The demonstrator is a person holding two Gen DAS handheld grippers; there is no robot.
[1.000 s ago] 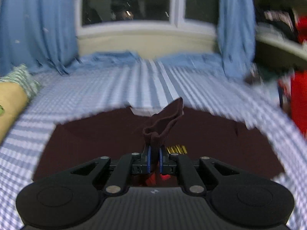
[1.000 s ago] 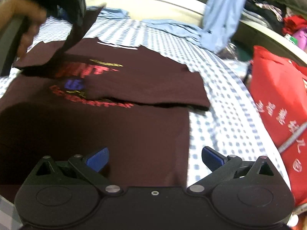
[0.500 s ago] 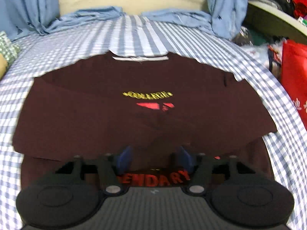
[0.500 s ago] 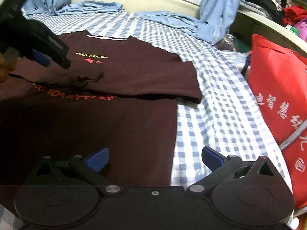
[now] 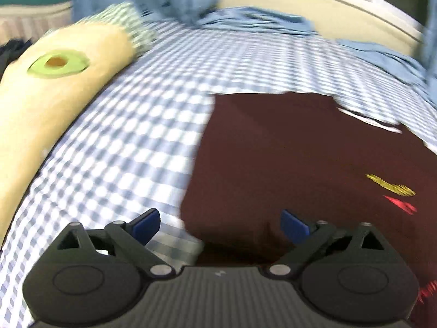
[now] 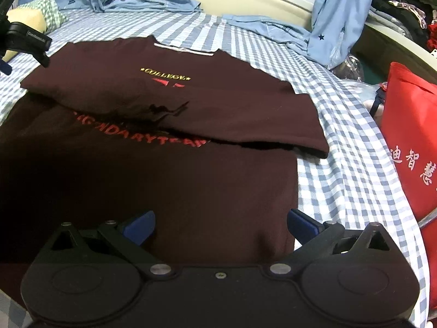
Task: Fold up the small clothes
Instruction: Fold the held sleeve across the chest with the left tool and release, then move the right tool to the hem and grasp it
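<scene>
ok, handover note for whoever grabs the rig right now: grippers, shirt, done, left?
Left hand-held gripper: open, empty, low over the left edge of the maroon T-shirt.
Right hand-held gripper: open, empty, above the shirt's near hem.
Shirt lies face up on the checked bedsheet, collar toward the window.
Done: both sleeves folded in across the chest, partly covering the red lettering; the flap edge is a bit rumpled at centre.
Left: fold the body bottom to top, probably starting at the hem corners, then smooth it.
Red bag sits at the bed's right side.
</scene>
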